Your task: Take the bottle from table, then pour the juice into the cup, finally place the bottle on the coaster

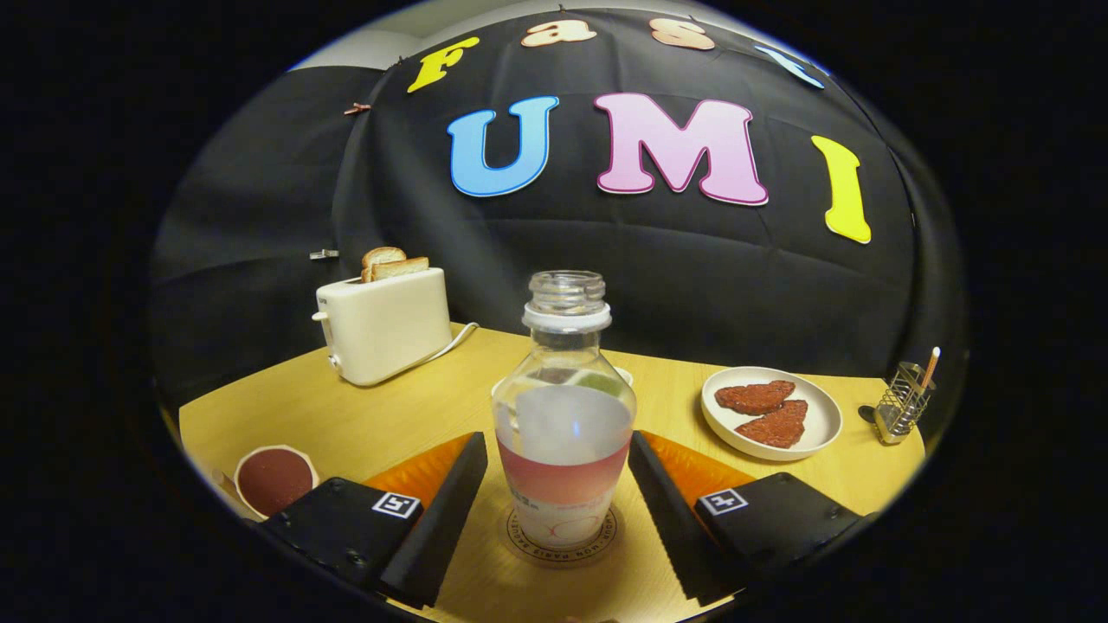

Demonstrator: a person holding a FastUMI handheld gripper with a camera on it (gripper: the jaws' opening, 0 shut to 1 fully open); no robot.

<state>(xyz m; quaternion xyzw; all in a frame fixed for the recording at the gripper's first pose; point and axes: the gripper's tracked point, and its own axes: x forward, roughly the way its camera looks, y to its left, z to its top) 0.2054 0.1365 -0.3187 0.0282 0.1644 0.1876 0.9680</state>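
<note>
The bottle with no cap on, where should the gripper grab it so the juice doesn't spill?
Grab the bottle around its wide, straight middle, coming level from the front, one finger on each side. It stands upright on the coaster with its mouth open, so keep it vertical. The neck is narrow and sloped, a poorer hold. The gripper is open, its fingers flanking the bottle without touching.

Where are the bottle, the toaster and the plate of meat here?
Bottle (pixel 563 407): gripper view, clear body, between the open tool's fingers.
Toaster (pixel 385 327): gripper view, front face.
Plate (pixel 824 420): gripper view, bare rim.
</note>
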